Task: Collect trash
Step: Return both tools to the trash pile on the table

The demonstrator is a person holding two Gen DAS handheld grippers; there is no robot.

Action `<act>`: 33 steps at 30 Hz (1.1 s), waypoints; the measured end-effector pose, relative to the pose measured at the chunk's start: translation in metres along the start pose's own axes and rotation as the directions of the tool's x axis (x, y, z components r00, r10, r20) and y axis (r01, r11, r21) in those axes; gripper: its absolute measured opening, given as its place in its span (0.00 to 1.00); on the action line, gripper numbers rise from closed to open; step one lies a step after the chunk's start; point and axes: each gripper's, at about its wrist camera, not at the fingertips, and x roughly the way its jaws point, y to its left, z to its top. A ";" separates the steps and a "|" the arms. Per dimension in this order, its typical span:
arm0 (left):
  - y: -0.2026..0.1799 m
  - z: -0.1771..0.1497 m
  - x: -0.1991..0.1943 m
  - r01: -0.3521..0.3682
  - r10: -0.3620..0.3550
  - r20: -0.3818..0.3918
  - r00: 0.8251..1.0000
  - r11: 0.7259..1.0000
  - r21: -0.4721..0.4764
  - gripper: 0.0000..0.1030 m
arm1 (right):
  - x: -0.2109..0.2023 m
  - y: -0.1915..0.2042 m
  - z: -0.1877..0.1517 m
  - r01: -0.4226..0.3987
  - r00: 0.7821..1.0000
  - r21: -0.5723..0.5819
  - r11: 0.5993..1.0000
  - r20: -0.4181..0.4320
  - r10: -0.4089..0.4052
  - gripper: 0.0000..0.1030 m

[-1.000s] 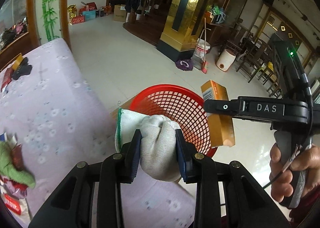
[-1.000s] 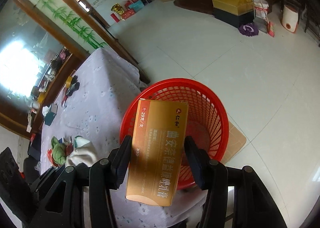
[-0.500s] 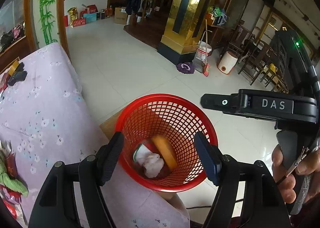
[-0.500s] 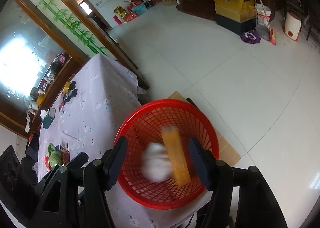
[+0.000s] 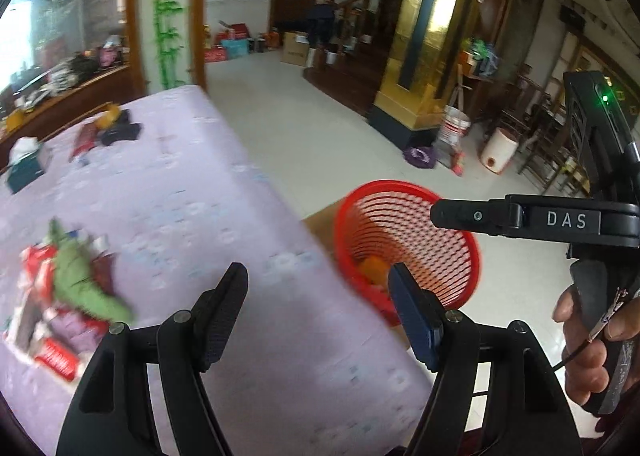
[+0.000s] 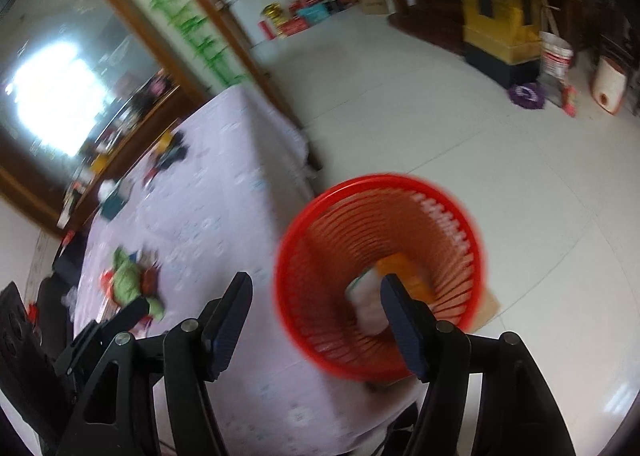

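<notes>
A red mesh basket (image 5: 412, 223) (image 6: 316, 256) stands on the floor beside the table corner. In it lie an orange box (image 6: 404, 272) (image 5: 372, 268) and a white cloth (image 6: 368, 296). My left gripper (image 5: 320, 312) is open and empty above the table edge, left of the basket. My right gripper (image 6: 316, 320) is open and empty, near the basket's left rim; its body shows in the left wrist view (image 5: 560, 219). A trash pile with a green cloth (image 5: 80, 284) (image 6: 128, 280) and red wrappers (image 5: 52, 352) lies on the lilac tablecloth (image 5: 200, 195).
A teal tissue box (image 5: 26, 167) (image 6: 114, 199) and dark items (image 5: 120, 129) sit at the table's far end. Cardboard (image 6: 486, 308) lies under the basket. A gold pillar (image 5: 424, 47), a broom and a white bin (image 5: 498, 149) stand across the tiled floor.
Both grippers opened and dropped the cloth and the orange box into the basket. Both have since swung left toward the table; the trash pile has come into view.
</notes>
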 end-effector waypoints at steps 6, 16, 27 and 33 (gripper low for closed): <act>0.054 -0.027 -0.042 -0.095 0.097 0.019 0.995 0.992 -0.088 0.69 | 0.016 0.065 -0.015 -0.084 0.995 -0.115 0.990 -0.058 0.078 0.69; 0.144 -0.076 -0.102 -0.244 0.258 0.017 0.966 0.930 -0.275 0.69 | 0.050 0.158 -0.048 -0.192 0.973 -0.271 0.943 -0.175 0.148 0.69; 0.217 -0.141 -0.154 -0.372 0.390 -0.049 0.920 0.823 -0.429 0.69 | 0.099 0.246 -0.085 -0.273 0.943 -0.437 0.857 -0.299 0.148 0.69; 0.247 -0.168 -0.177 -0.406 0.424 -0.077 0.902 0.777 -0.480 0.69 | 0.136 0.300 -0.105 -0.332 0.920 -0.523 0.785 -0.363 0.148 0.70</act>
